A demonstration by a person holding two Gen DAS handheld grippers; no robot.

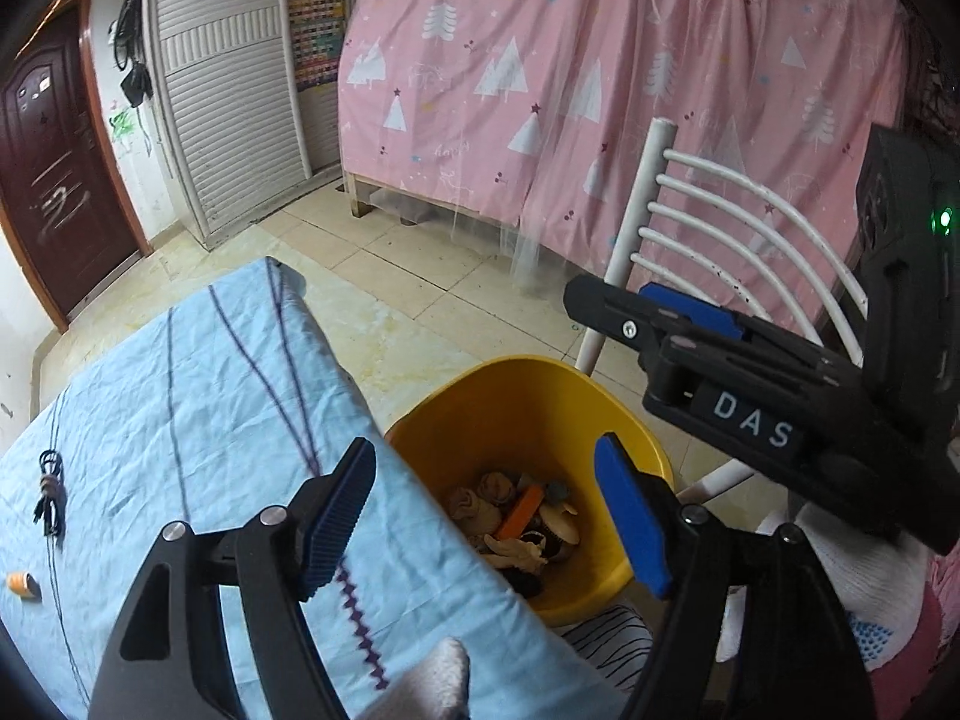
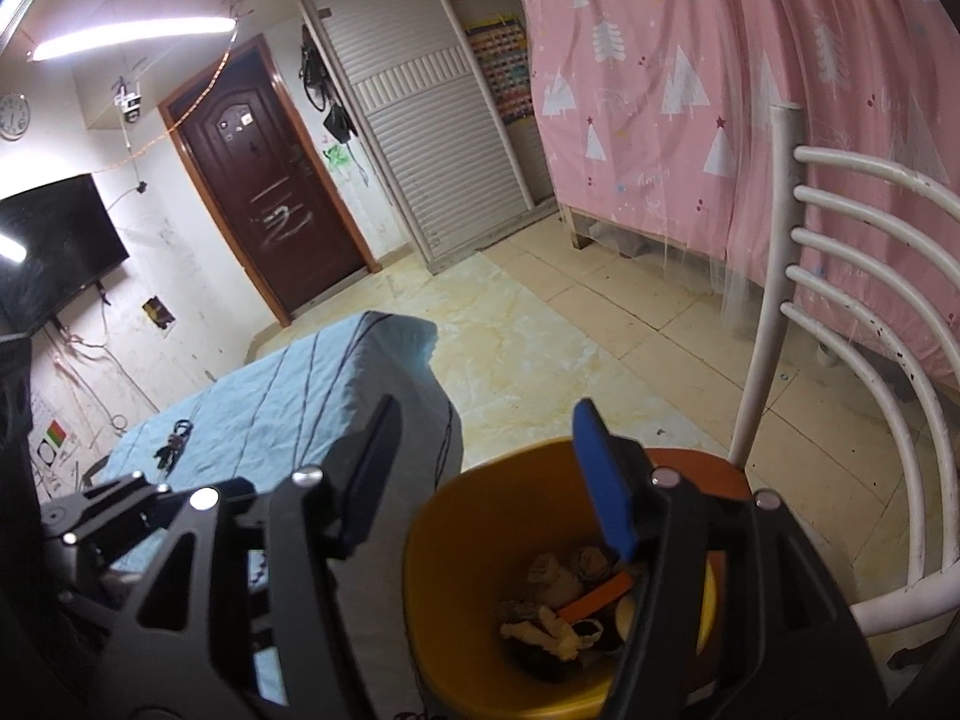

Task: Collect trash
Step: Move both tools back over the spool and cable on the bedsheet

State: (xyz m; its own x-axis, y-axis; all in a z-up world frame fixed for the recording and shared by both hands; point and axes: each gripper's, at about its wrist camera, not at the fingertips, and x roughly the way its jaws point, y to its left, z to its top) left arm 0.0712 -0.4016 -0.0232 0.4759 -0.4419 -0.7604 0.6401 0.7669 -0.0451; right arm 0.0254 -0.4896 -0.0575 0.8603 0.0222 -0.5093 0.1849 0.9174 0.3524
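A yellow bin stands beside the table and holds crumpled paper, an orange strip and other scraps. It also shows in the right wrist view, with the scraps inside. My left gripper is open and empty, over the table edge and the bin. My right gripper is open and empty above the bin's rim; its body shows in the left wrist view. A small orange piece lies on the light blue tablecloth at the far left.
A black cable bundle lies on the tablecloth; it shows in the right wrist view too. A white metal chair stands right of the bin. A pink curtain, tiled floor and a dark door lie beyond.
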